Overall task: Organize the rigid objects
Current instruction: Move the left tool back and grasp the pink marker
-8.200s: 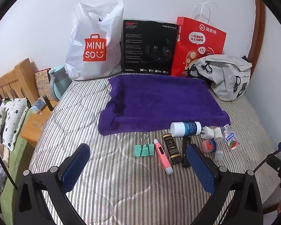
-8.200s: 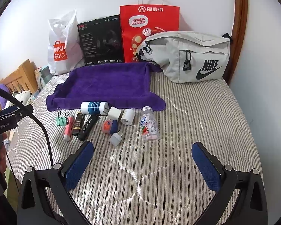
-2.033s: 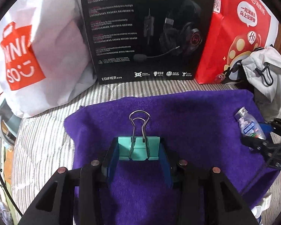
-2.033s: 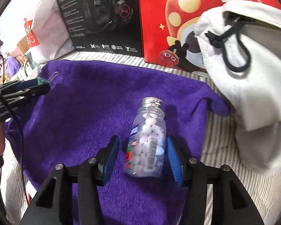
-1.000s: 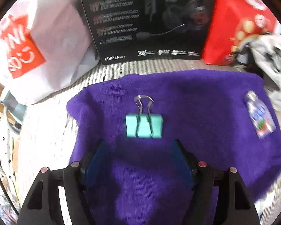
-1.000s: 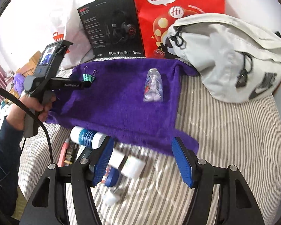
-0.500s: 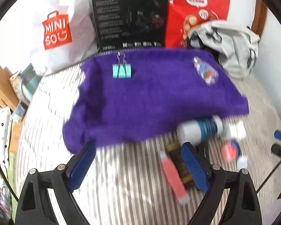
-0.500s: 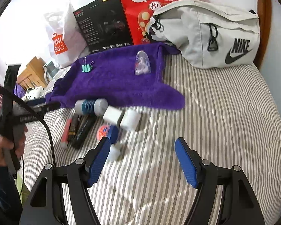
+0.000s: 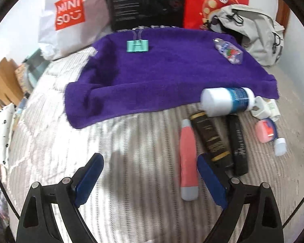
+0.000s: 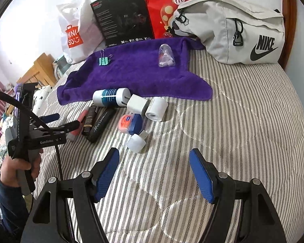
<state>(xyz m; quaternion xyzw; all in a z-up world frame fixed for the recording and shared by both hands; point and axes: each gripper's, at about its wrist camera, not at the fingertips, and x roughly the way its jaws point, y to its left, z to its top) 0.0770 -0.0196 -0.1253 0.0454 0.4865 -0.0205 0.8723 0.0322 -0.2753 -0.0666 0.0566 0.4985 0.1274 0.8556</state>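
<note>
Hovering over the striped mattress [image 9: 50,137], the left gripper [image 9: 150,174] has its jaws spread wide and empty, and the right gripper [image 10: 154,174] is likewise wide open with nothing in it. Sweeping from nine o'clock across the left wrist view, the purple towel [image 9: 162,81] fills the upper middle, with a mint binder clip [image 9: 137,45] lying at its eleven o'clock corner and a clear candy bottle [image 9: 229,51] at its one o'clock corner. Off the towel's near edge, at about one o'clock from the left gripper, lies the unsorted cluster: a pink tube [image 9: 188,160], then a black-and-gold tube [image 9: 211,137], then a black tube [image 9: 237,145], all three with their long axes running roughly twelve to six, almost along the gripper's own line. The pink tube sits just beside the left gripper's right finger, so I judge the left hand the nearer one for it; a small shift toward three o'clock would straddle it across its narrow width. Further right come the white-and-blue bottle [image 10: 111,97], white adapter [image 10: 137,104], white roll [image 10: 156,109], Vaseline tub [image 10: 129,124] and a small white-capped bottle [image 10: 136,141], which lies at about eleven o'clock, close ahead of the right gripper.
</note>
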